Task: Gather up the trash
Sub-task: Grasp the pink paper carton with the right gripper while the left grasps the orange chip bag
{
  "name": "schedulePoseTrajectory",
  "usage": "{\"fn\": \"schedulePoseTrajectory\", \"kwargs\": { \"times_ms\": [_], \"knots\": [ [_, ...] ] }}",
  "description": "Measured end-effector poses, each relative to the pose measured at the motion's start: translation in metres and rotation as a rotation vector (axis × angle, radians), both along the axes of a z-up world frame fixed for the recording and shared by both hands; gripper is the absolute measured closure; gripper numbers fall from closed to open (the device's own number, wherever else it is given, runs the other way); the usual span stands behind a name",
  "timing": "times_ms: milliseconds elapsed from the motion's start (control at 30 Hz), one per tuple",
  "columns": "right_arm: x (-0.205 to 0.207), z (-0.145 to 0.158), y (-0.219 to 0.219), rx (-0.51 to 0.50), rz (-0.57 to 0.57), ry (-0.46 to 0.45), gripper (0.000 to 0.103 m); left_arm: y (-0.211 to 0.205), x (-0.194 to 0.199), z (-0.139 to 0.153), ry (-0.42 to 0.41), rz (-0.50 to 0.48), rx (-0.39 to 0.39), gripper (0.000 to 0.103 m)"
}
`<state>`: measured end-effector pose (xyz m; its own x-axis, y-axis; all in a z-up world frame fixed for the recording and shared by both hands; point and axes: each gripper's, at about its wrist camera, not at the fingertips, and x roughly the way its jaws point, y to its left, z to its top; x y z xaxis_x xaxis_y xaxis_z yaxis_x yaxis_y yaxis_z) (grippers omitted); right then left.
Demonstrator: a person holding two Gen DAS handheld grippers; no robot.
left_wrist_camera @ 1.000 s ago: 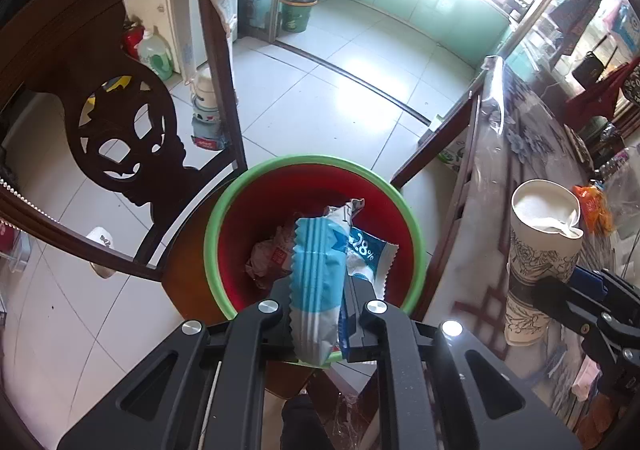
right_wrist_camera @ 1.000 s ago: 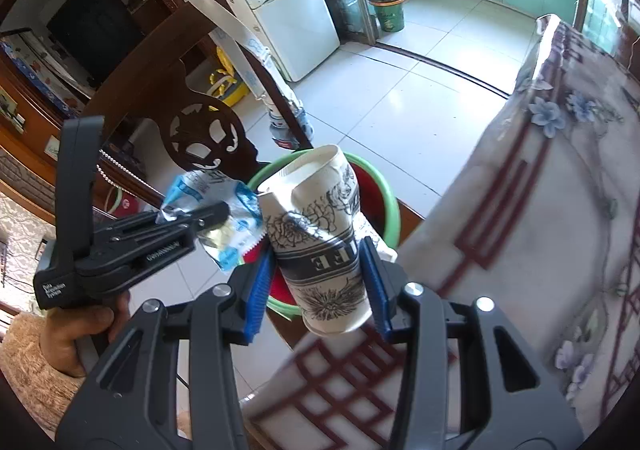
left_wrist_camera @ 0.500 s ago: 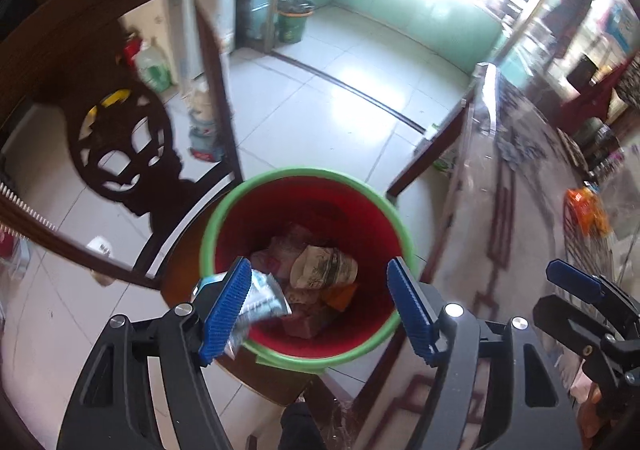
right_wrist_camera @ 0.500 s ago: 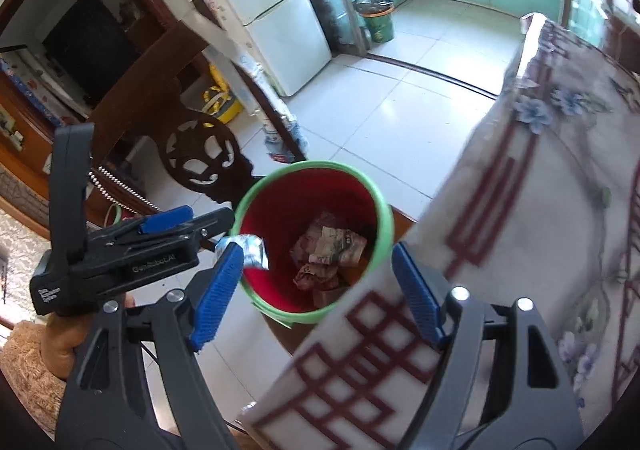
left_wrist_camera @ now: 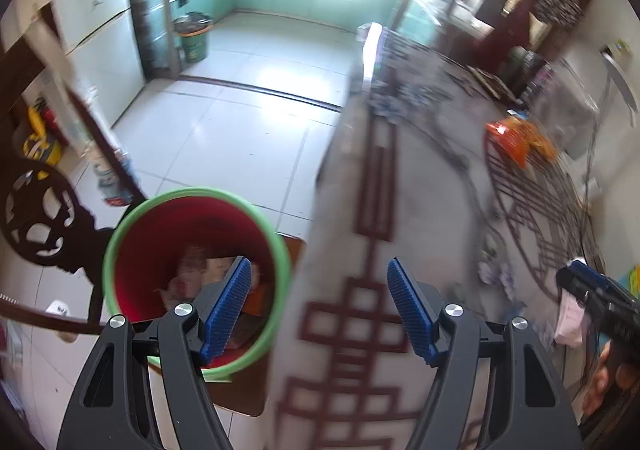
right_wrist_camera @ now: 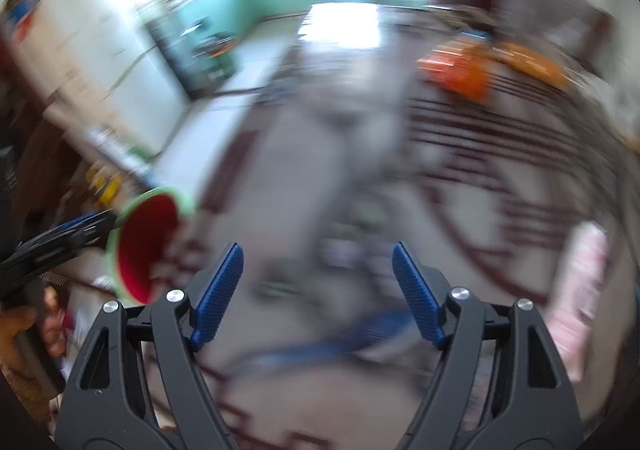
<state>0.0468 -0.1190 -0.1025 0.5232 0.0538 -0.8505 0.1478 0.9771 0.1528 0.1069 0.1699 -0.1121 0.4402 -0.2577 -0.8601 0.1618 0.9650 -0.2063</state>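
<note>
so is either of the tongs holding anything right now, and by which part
Nothing is held. The left tongs and right tongs both stand open, with no trash between their blue pads.

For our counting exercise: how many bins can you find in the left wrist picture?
2: a red bin with a green rim beside the table, and a green bin on the far kitchen floor. Others may be hidden.

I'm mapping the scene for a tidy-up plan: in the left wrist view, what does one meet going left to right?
Dark carved wooden chair back → red bin with green rim → grey tablecloth with dark red line pattern → orange snack wrapper → right gripper at the right edge.
</note>
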Motion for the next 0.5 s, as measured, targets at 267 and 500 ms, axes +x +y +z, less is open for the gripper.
{"fn": "schedulePoseTrajectory", "kwargs": {
  "times_ms": [267,500],
  "knots": [
    [-0.076,-0.004,-0.141,-0.050,-0.333,0.034,0.026,-0.072,-0.019,0.008,-0.003,-0.106,-0.010,0.036],
    [-0.093,-0.034,-0.201,0.012,-0.341,0.088,0.026,-0.141,-0.042,0.011,0.010,-0.158,0.007,0.036]
  ]
}}
